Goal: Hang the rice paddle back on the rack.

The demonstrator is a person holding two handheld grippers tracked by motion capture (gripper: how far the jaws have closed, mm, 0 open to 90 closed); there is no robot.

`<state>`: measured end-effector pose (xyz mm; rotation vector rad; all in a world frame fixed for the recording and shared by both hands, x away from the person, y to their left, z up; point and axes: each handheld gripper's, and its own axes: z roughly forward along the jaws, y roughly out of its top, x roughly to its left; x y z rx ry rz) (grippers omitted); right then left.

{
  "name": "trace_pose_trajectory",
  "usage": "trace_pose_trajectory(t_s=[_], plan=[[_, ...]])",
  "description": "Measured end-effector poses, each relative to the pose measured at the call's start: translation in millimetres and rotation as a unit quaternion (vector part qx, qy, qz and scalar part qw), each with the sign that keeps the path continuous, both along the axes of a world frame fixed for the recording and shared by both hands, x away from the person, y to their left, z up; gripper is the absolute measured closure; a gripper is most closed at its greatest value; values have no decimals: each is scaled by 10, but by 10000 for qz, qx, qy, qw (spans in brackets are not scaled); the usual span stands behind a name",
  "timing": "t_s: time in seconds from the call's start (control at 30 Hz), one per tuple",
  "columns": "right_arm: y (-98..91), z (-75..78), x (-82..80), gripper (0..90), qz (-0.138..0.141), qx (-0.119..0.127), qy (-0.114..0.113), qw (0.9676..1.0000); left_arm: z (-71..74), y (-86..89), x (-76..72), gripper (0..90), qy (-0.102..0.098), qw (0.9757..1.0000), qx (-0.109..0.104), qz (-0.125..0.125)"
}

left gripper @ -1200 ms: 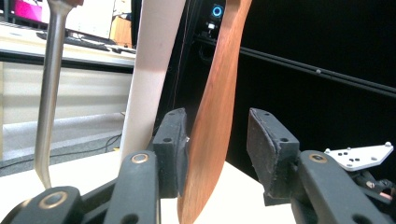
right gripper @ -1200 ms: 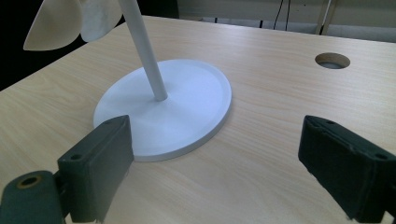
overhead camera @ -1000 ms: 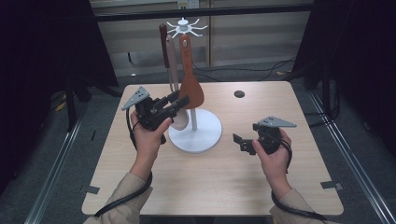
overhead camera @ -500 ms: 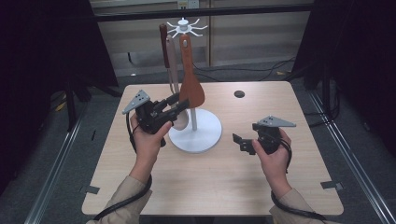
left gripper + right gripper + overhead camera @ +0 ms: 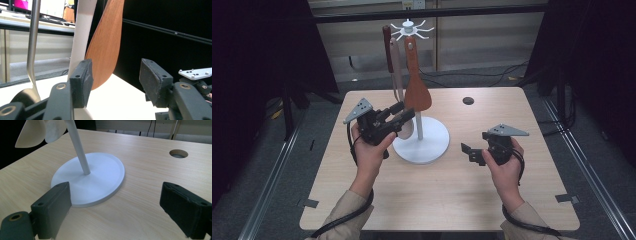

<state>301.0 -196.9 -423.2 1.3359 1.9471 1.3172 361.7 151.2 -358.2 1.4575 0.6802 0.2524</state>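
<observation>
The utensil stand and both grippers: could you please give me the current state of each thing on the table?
Stand: upright on the table.
Wooden spatula: hanging from the stand's top hooks.
Pale spoon: hanging, bowl low by the left gripper.
Left gripper: jaws apart, just been opening, nothing pressed between them.
Right gripper: jaws apart, holding nothing, facing the stand's base.

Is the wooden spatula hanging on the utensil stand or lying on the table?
Hanging: the wooden spatula dangles upright from the utensil stand, blade above its base.
</observation>
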Motion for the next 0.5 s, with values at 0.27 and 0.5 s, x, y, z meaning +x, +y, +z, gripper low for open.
trace_pose_trajectory(t_s=[0.27, 0.5], plan=[[-14, -3, -19, 97, -27, -21, 9, 10000, -17, 0, -33, 336, -46, 10000, 51, 18], [4, -8, -20, 97, -16, -41, 36, 10000, -22, 3, -66, 288, -109, 9998, 177, -27]])
